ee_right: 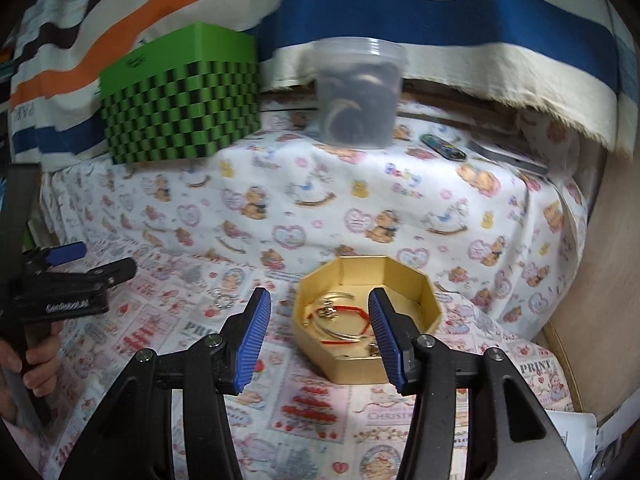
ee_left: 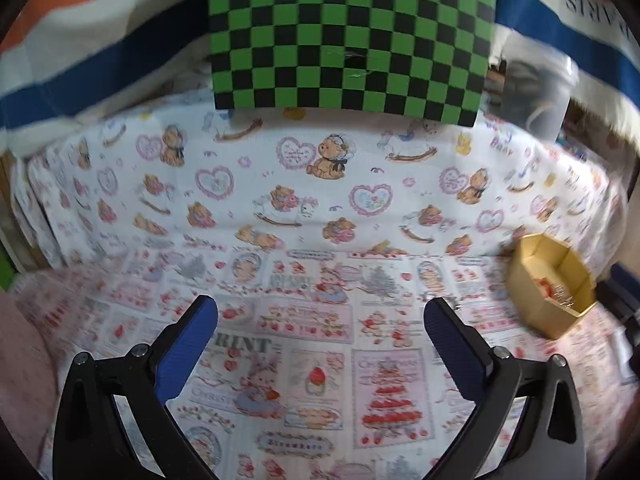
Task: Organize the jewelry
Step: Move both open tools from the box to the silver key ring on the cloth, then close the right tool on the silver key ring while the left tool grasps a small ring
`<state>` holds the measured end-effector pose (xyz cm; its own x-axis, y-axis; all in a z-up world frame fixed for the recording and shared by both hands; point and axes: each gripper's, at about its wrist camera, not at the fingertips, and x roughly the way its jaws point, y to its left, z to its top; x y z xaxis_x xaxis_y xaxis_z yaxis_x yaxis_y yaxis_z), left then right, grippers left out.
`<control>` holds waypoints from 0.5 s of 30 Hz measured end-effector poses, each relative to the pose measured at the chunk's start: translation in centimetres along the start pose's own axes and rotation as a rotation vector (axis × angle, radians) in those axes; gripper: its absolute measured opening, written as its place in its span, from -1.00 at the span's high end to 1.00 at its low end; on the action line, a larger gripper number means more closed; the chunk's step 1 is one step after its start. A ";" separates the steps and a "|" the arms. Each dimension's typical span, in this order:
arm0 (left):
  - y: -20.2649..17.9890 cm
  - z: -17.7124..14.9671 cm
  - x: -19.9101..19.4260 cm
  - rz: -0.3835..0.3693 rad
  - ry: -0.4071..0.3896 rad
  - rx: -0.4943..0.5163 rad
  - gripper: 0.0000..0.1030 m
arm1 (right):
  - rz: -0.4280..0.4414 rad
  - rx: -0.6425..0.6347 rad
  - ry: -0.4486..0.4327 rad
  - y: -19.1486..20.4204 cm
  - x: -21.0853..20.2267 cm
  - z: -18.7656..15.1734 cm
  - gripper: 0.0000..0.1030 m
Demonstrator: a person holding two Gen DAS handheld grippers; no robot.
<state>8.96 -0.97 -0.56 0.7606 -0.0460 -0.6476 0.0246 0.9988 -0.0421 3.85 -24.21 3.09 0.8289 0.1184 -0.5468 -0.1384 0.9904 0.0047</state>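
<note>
Right wrist view: gold octagonal box (ee_right: 366, 320) standing open on the cloth-covered bench (ee_right: 460, 208), holding a red cord bracelet (ee_right: 340, 312) and thin metal bangles (ee_right: 340, 332). Small metal rings (ee_right: 223, 300) lie on the cloth just left of the box, apart from it. Right claw (ee_right: 318, 330) is spread, its blue pads (ee_right: 252, 340) empty; the right-hand pad overlaps the box in this view, and whether it touches the box cannot be told. Left claw (ee_right: 96, 262) enters at the left edge, held by a hand (ee_right: 38, 364), fingers parted. Behind stand a green-and-black checkered box (ee_right: 180, 108), a clear plastic tub (ee_right: 358, 92) with dark contents, and a striped cloth (ee_right: 440, 12) as backdrop.

Left wrist view: left claw (ee_left: 320, 312) wide apart over the printed cloth, nothing between its pads; gold box (ee_left: 552, 284) at the right, checkered box (ee_left: 352, 36) ahead.
</note>
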 end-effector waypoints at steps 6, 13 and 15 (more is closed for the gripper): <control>1.5 0.9 -1.3 0.002 -0.033 -0.043 -0.98 | 0.075 -0.007 0.117 2.4 2.3 1.2 -0.06; 4.1 1.3 -0.1 0.028 0.007 -0.121 -0.98 | 0.164 -0.006 0.277 5.5 6.2 1.9 -0.13; 4.5 1.2 0.1 0.036 0.010 -0.130 -0.98 | 0.173 0.000 0.328 6.3 7.9 1.9 -0.13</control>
<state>9.97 3.54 0.12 0.7531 -0.0112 -0.6578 -0.0873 0.9893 -0.1169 10.54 -16.95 0.41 0.5751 0.2552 -0.7773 -0.2613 0.9576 0.1211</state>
